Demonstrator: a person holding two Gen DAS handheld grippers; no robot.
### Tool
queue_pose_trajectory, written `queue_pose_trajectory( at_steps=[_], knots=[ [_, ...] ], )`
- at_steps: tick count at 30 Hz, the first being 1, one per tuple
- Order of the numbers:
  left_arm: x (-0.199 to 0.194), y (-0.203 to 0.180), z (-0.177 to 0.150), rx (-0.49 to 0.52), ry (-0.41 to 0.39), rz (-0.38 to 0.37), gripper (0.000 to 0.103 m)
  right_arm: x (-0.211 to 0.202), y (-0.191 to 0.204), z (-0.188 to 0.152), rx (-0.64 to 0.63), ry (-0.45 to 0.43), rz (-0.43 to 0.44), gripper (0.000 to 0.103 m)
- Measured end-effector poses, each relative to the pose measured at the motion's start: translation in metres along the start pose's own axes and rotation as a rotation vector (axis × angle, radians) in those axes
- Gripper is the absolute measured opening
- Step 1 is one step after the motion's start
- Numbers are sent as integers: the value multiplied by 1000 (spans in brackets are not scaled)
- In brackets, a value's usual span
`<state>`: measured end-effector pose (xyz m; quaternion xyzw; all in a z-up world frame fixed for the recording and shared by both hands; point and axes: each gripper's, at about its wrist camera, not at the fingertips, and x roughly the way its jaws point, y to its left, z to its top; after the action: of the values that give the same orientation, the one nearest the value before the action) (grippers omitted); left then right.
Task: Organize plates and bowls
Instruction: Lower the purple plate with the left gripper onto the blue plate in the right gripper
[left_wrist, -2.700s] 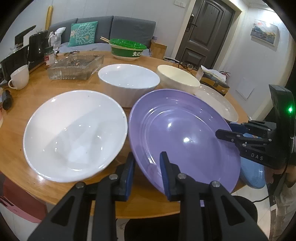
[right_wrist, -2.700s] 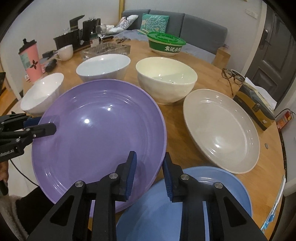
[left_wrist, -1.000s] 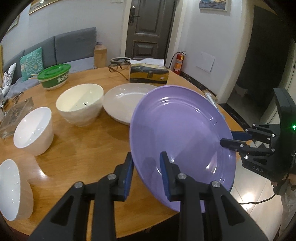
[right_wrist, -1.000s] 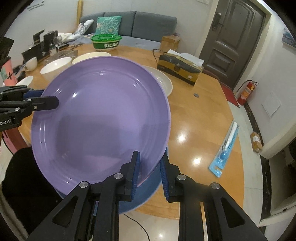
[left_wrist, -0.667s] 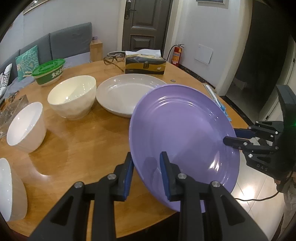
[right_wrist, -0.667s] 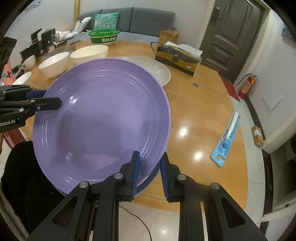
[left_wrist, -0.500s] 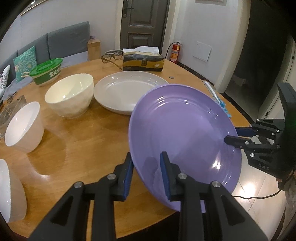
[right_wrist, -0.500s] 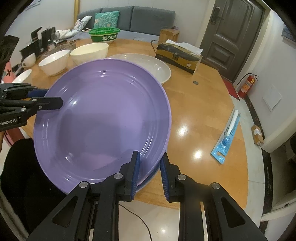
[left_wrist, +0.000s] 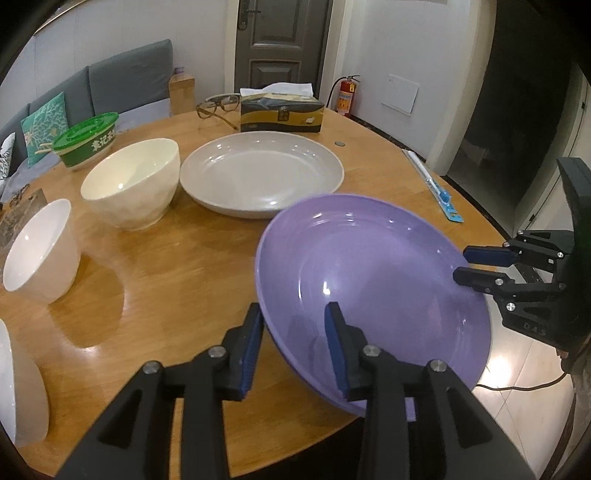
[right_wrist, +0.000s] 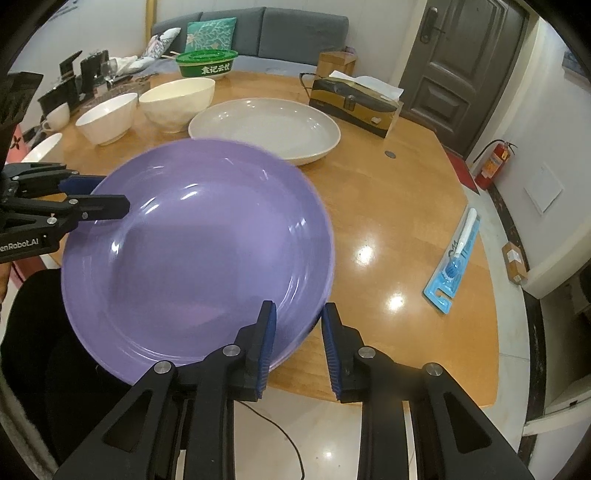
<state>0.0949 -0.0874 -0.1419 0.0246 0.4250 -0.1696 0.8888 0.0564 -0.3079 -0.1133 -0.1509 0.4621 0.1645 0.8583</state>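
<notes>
Both claws have just been opening around the purple plate (right_wrist: 199, 236), left claw (left_wrist: 293, 345) and right claw (right_wrist: 297, 345) straddling opposite rims with pads seemingly parted; likely releasing it at the tabletop (left_wrist: 177, 266) edge, apparently for stacking.

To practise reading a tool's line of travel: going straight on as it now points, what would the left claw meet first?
The purple plate. Its near rim lies between the left claw's fingers, whose jaws have just been opening and seem not to clamp it; going on would probably hit that rim.
</notes>
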Motion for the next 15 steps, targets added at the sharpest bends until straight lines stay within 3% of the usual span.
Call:
queue_pose_trajectory(
  at_steps=[12, 15],
  knots=[
    [-5, 9, 3, -15, -45, -2, 33, -1, -1, -3, 15, -8, 14, 25],
    [0, 4, 3, 13, -46, 4, 26, -2, -3, -3, 25, -13, 27, 25]
  ],
)
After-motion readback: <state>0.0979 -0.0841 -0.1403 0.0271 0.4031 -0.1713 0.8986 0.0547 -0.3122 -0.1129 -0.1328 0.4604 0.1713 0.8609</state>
